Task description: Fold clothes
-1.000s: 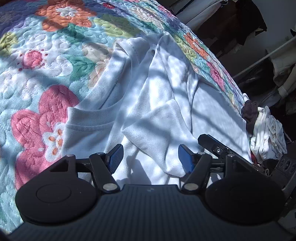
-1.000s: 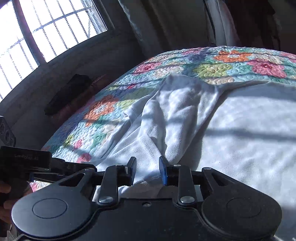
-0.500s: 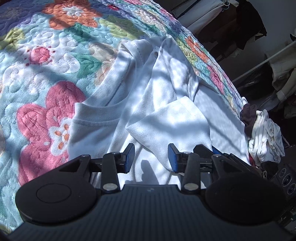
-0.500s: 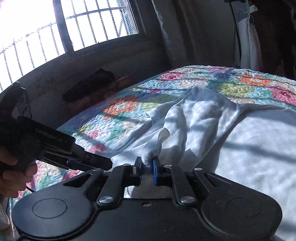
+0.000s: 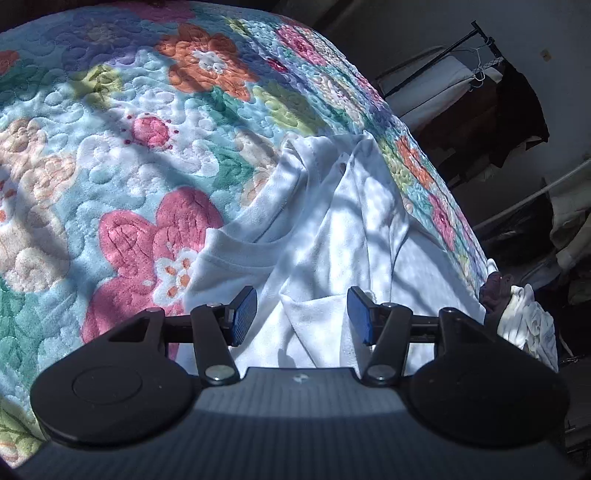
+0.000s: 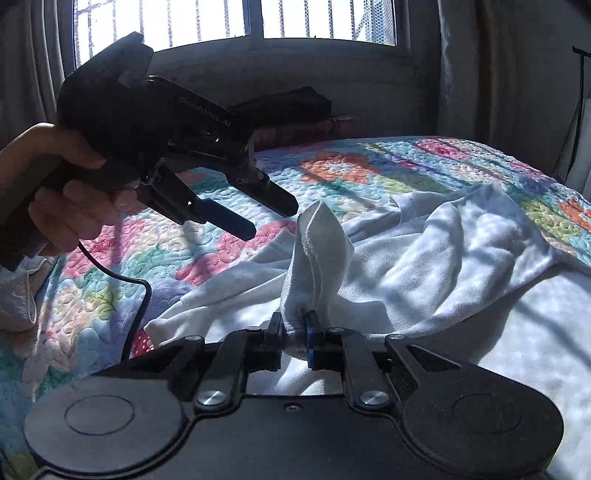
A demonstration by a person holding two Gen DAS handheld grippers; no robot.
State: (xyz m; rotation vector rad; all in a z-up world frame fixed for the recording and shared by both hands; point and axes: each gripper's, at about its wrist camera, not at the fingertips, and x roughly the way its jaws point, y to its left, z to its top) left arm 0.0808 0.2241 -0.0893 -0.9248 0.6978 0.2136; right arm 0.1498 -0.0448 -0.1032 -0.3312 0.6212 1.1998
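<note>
A white T-shirt (image 5: 332, 221) lies rumpled on a flowered quilt (image 5: 129, 166), neckline toward the left. My left gripper (image 5: 301, 319) hovers just over the shirt's near part. Its jaws are opening, and a flap of cloth lies under the gap, untouched by the pads. In the right wrist view my right gripper (image 6: 294, 336) is shut on a pinched fold of the T-shirt (image 6: 461, 251), which stands up from it in a peak. A hand (image 6: 55, 192) holds the left gripper (image 6: 267, 219) in the air, its tips close to that peak.
A pile of pale and dark clothes (image 5: 528, 314) sits at the bed's right edge, with a clothes rack (image 5: 480, 44) beyond. A barred window (image 6: 236, 18) and dark items on a ledge (image 6: 288, 107) lie past the quilt (image 6: 351, 170). A cable (image 6: 136, 295) hangs from the left gripper.
My right gripper closed on a fold of the shirt, rolled, and lifted it into a peak. My left gripper narrowed, then widened again, and now shows high in the right view.
</note>
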